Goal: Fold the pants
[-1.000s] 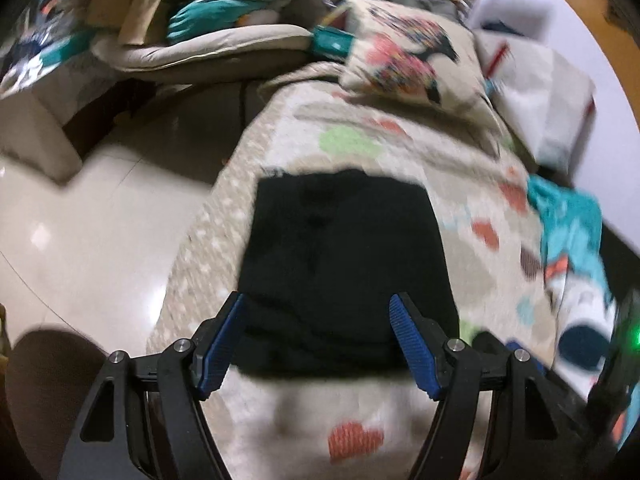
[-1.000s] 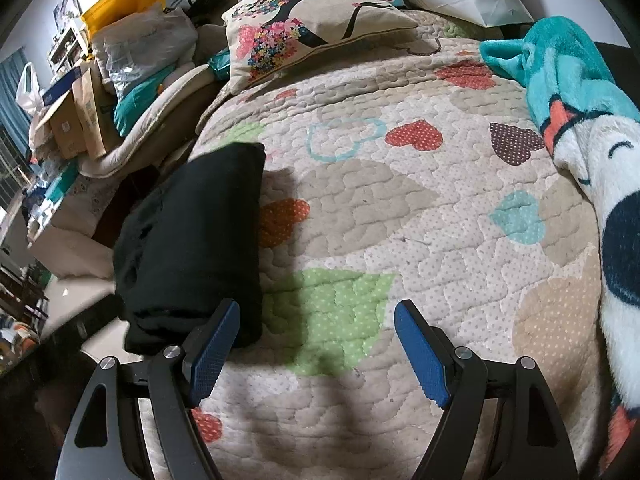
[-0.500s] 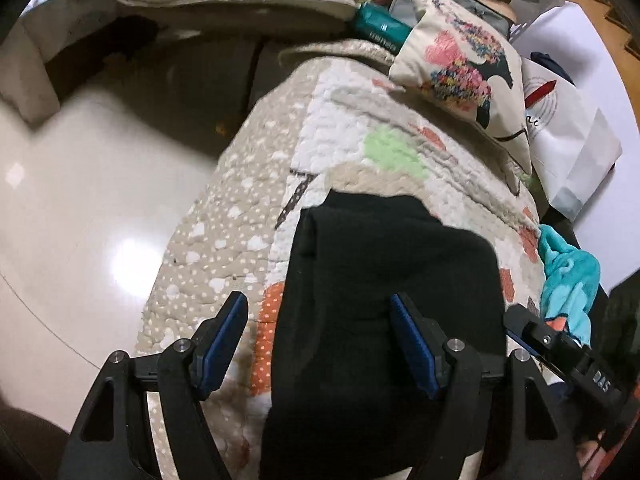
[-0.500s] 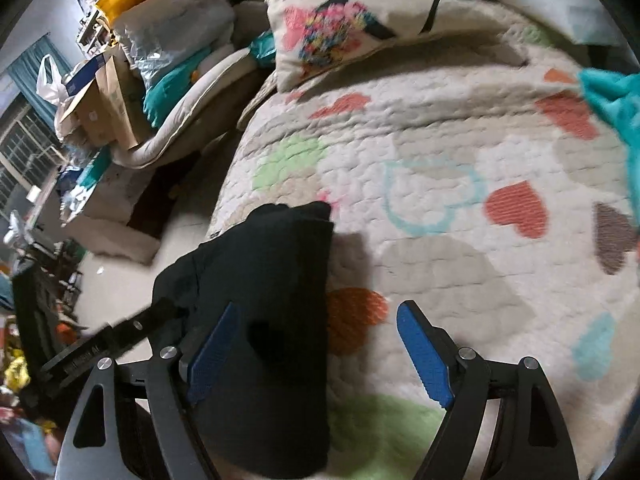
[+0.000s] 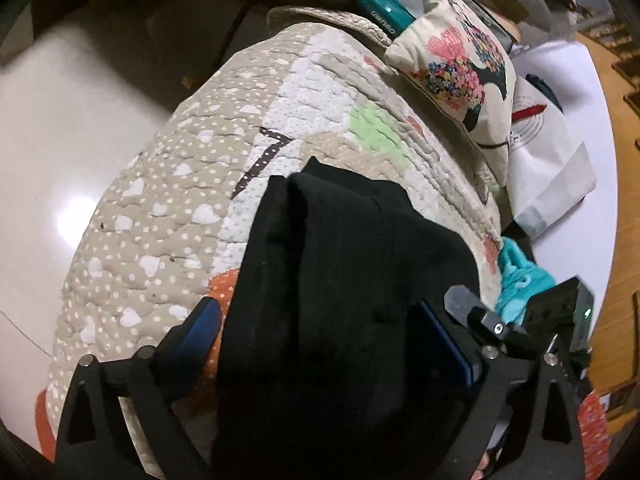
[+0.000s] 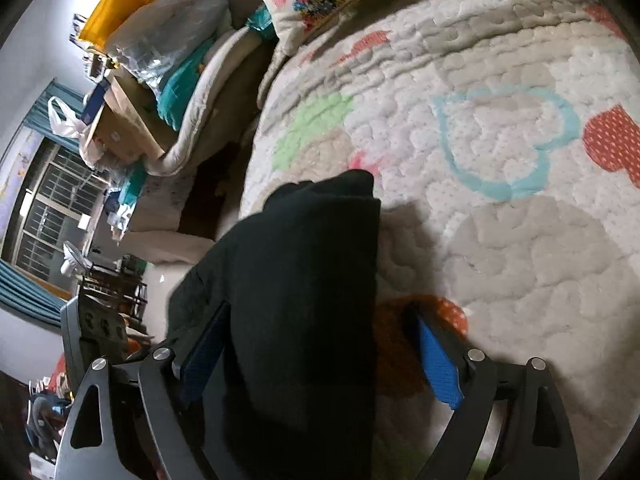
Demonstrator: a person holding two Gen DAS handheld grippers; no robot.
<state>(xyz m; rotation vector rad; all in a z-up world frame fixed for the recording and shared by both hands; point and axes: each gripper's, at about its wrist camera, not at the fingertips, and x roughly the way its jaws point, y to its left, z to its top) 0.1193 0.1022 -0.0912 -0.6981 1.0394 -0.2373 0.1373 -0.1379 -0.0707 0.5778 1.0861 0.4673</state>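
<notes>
The black pants, folded into a thick soft bundle of matte knit cloth with rounded layered edges, lie on the quilted bedspread near the bed's left edge, and their bulk fills the near middle of both wrist views, hiding the quilt beneath. The left gripper has its blue-padded fingers spread wide on either side of the bundle, which lies between them; whether the pads touch the cloth cannot be told. The right gripper is likewise spread, its left pad at the bundle's left side and its right pad over an orange heart patch just beside the right fold. In the left view the black body of the right gripper, with a small green light, crowds the near right corner in front of a teal plush blanket. The quilt is puffy and stitched, beige with white dots and hearts on its hanging side, cream with green, red and pale blue heart patches on top. At the far end a square cushion printed with a flower-haired figure leans, with a teal box tucked behind it and a white paper bag to its right. Left of the bed is glossy pale floor; further off are a yellow bin, clear plastic bags, cardboard boxes and a barred window.
</notes>
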